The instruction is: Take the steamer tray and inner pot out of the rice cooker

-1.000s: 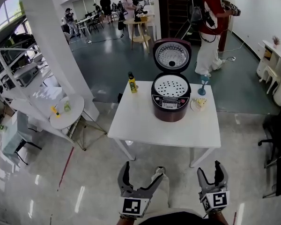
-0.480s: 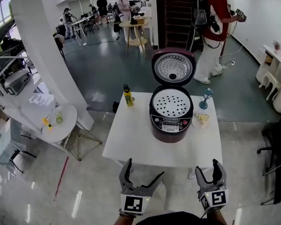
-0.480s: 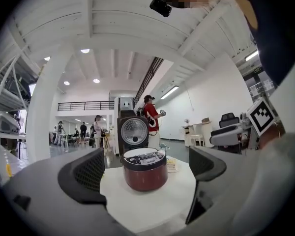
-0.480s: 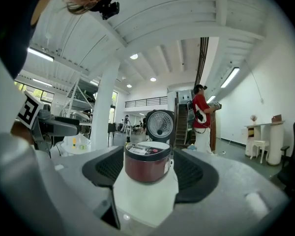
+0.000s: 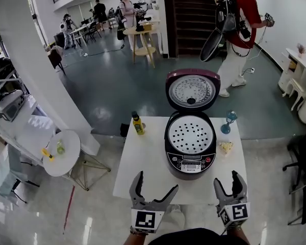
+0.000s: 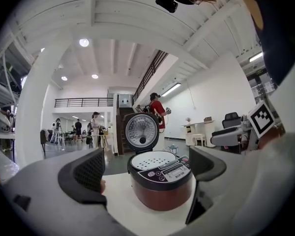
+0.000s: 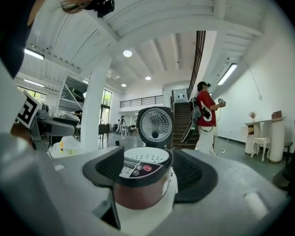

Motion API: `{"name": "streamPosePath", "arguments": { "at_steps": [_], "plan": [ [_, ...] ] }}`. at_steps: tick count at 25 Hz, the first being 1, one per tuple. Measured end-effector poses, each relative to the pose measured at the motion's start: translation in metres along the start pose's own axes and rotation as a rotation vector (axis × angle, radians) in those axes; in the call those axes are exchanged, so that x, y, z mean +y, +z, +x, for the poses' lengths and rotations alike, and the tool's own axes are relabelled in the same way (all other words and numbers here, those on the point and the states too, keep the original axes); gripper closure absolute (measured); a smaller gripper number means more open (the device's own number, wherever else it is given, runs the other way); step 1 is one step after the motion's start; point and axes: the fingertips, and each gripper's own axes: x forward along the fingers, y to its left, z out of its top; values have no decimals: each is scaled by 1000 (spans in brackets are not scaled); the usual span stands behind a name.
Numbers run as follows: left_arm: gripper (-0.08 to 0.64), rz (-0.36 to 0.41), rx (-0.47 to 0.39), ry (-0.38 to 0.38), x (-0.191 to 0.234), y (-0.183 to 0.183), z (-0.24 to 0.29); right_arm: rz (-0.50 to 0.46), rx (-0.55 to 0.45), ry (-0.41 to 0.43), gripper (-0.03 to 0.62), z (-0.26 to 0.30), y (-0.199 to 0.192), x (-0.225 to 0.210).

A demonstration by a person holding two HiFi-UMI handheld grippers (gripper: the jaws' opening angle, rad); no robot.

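Note:
A dark red rice cooker stands on a white table with its lid swung up. The white perforated steamer tray sits in its mouth and hides the inner pot below. My left gripper and right gripper hover level at the table's near edge, short of the cooker, both open and empty. The right gripper's jaws are closing slightly with nothing touching them. In the left gripper view the cooker shows ahead between the jaws, as it does in the right gripper view.
On the table stand a yellow bottle at the far left, a blue glass and a small dish of food right of the cooker. A round side table is at left, a black chair at right. A person in red stands beyond.
Both grippers have moved forward together to the table's near edge, so the table and cooker are nearer and larger. The person in red has moved a little farther off.

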Motion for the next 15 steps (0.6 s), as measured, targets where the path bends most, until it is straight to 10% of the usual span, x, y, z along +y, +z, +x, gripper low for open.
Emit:
{"name": "streamPosePath", "arguments": {
  "at_steps": [15],
  "plan": [
    [123, -29, -32, -132, 60, -1, 114, -31, 28, -100, 284, 117, 8, -23]
  ]
}}
